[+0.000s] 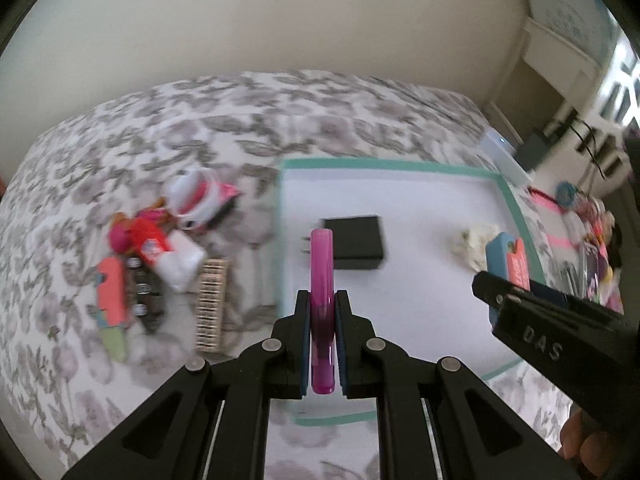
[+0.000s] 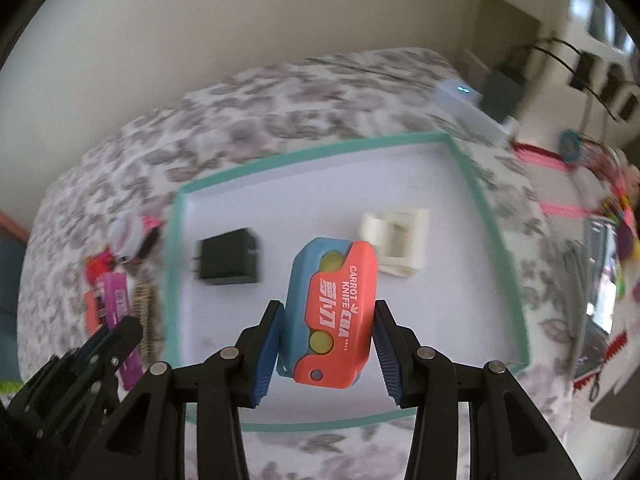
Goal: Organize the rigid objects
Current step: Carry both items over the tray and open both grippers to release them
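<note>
Left wrist view: left gripper (image 1: 322,300) points steeply down over the near-left part of a white tray w/ teal rim (image 1: 508,188); its blue pads (image 1: 306,332) are pressed onto a slim magenta toy (image 1: 322,280), held edge-on, tip sticking out far of the fingers. Right gripper's black finger enters from the right, near edge; part of a hand (image 1: 588,444) shows under it.

Right wrist view: right gripper (image 2: 328,320) also tilts steeply down above the tray's middle (image 2: 476,192); jaws part-spread, pinching a blue-and-coral block printed "CARROT KNIFE" (image 2: 334,312), one ribbed pad on each long side. Left gripper w/ its magenta toy (image 2: 118,300) sits at lower left, over the tray's left rim.

In tray: black plug adapter (image 1: 354,242) left of centre, prongs to the left; cream block (image 2: 396,242) to the right, far of the held knife toy; the two well apart.

On the floral bedspread (image 1: 240,120), left of tray: blurred toy pile (image 1: 160,248); a second coral knife toy (image 1: 110,292); a wicker-look piece (image 1: 212,304) just beside the rim. Right of tray: more colourful clutter, too blurred to name.
</note>
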`<action>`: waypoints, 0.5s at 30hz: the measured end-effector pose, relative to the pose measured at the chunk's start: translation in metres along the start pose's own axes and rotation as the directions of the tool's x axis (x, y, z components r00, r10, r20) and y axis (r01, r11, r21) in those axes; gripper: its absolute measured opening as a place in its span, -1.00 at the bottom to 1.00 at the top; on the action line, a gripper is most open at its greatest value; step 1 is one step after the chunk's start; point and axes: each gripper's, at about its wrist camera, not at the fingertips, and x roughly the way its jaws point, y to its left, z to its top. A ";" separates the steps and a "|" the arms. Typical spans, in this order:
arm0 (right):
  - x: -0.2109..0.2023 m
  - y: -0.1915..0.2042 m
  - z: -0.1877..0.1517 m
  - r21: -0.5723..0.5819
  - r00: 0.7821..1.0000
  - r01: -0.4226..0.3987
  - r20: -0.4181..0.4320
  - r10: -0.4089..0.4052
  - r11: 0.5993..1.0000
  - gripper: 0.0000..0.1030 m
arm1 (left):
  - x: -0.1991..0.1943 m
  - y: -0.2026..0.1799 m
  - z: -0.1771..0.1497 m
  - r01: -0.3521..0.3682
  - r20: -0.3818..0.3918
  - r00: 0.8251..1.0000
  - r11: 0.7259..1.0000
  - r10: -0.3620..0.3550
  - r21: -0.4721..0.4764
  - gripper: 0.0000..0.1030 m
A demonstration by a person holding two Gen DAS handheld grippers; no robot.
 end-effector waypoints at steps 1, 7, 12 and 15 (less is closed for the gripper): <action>0.001 -0.005 0.000 0.009 1.000 0.014 -0.003 -0.013 1.000 -0.08 | 0.003 -0.006 -0.001 0.004 -0.007 1.000 1.000 -0.004 0.013 -0.78; 0.009 -0.029 0.000 0.054 0.997 0.076 -0.018 -0.076 0.996 -0.09 | 0.020 -0.027 -0.006 0.007 -0.047 0.999 0.998 -0.004 0.064 -0.78; 0.015 -0.032 -0.002 0.045 0.995 0.093 -0.034 -0.091 0.995 -0.11 | 0.032 -0.033 -0.012 -0.002 -0.075 0.997 0.996 0.009 0.088 -0.78; 0.019 -0.031 -0.003 0.037 0.995 0.088 -0.047 -0.087 0.995 -0.13 | 0.037 -0.032 -0.013 -0.003 -0.089 0.996 0.997 0.011 0.083 -0.78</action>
